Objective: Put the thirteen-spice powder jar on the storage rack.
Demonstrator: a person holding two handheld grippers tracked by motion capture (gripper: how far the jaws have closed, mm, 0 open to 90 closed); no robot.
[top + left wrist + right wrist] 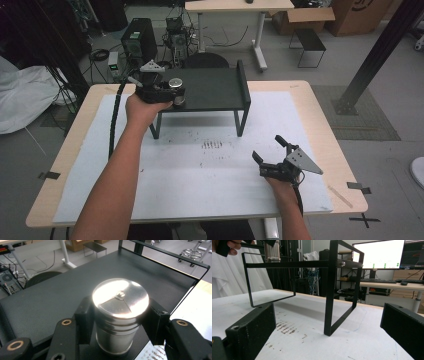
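Observation:
A shiny metal canister (120, 315) with a flat lid stands on the near left corner of a black metal shelf (210, 87). My left gripper (172, 92) is shut on the metal canister (175, 85), one black pad against each side of it. In the right gripper view the canister (272, 251) appears at the top left above the shelf's frame (332, 287). My right gripper (267, 148) rests low over the white mat at the front right, jaws wide apart with nothing between them.
The black shelf has a raised rail (243, 80) along its right end and thin legs (240, 122) on the white mat (210, 165). Dark scuff marks (211, 145) lie on the mat. A desk with a monitor (378, 253) stands beyond the table.

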